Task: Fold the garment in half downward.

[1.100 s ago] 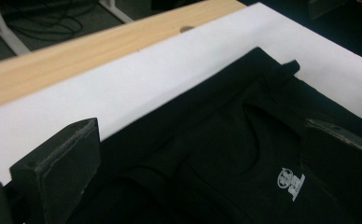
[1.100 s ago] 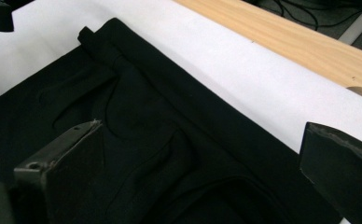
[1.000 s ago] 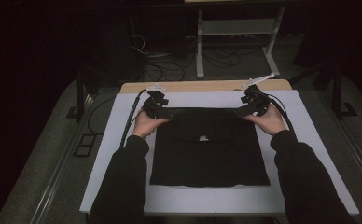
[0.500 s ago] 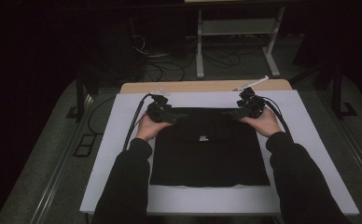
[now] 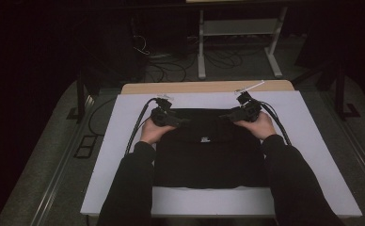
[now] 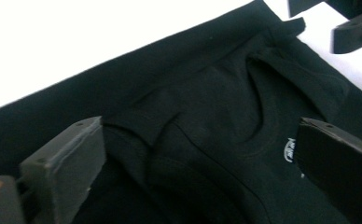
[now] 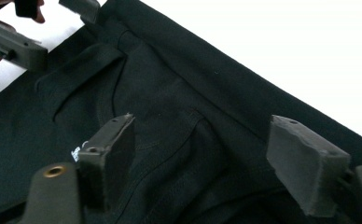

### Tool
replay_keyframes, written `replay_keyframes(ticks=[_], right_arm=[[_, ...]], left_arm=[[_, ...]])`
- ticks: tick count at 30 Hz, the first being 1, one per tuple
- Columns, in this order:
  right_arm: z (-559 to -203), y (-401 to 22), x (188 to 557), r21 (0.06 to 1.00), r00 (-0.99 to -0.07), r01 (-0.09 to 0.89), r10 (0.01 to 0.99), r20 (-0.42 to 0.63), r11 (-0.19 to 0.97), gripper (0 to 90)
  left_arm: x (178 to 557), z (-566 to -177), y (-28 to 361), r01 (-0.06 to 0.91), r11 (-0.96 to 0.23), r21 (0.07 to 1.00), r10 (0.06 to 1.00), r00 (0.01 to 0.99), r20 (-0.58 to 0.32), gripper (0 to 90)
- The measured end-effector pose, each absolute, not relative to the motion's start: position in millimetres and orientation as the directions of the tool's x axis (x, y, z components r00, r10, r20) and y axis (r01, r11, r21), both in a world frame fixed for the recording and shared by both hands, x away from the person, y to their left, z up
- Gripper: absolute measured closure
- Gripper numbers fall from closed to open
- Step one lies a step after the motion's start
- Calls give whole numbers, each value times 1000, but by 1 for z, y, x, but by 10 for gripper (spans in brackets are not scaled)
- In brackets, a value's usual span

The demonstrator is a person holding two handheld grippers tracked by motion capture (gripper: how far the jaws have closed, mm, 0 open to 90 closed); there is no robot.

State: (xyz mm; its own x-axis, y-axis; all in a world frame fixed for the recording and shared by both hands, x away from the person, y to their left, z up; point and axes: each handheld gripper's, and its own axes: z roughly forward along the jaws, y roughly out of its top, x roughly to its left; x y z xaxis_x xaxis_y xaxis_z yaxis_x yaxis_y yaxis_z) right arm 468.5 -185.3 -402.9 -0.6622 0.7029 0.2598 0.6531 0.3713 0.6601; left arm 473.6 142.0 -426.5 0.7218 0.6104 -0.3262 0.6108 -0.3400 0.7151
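Between the left claw [image 5: 183, 122] and the right claw [image 5: 225, 116] we saw only the flat black garment [image 5: 209, 150], low enough for either to pass over. Beyond both claws lay a bare strip of white surface [image 5: 204, 100]. Outward of each claw the surface was open too, though the trailing cables [image 5: 138, 125] curved along those sides. Behind the claws, our own forearms [image 5: 133, 183] blocked the way back.

This looks like a dim lab or recording room: a white board [image 5: 312, 155] covers the wooden worktop [image 5: 209, 87], loose cables [image 5: 171, 66] trail over grey carpet [image 5: 44, 160], and a metal stand [image 5: 237, 42] rises behind.
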Motion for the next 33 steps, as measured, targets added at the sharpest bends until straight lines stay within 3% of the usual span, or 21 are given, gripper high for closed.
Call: replay_keyframes(ticks=[9, 19, 27, 33], right_arm=[[-413, -178, 470, 637, -643, 668, 729, 235, 384, 364], [-419, -177, 468, 635, -636, 671, 736, 229, 382, 460], [-419, -175, 466, 645, -640, 662, 735, 221, 383, 567], [-424, -171, 466, 635, -632, 664, 750, 196, 393, 584]], left_arm=[[473, -432, 142, 627, -283, 726, 634, 690, -348, 190], [472, -435, 134, 622, -304, 721, 667, 679, -305, 439], [472, -438, 133, 639, -322, 698, 685, 667, -294, 580], [471, -438, 132, 642, -331, 691, 692, 664, -285, 669]])
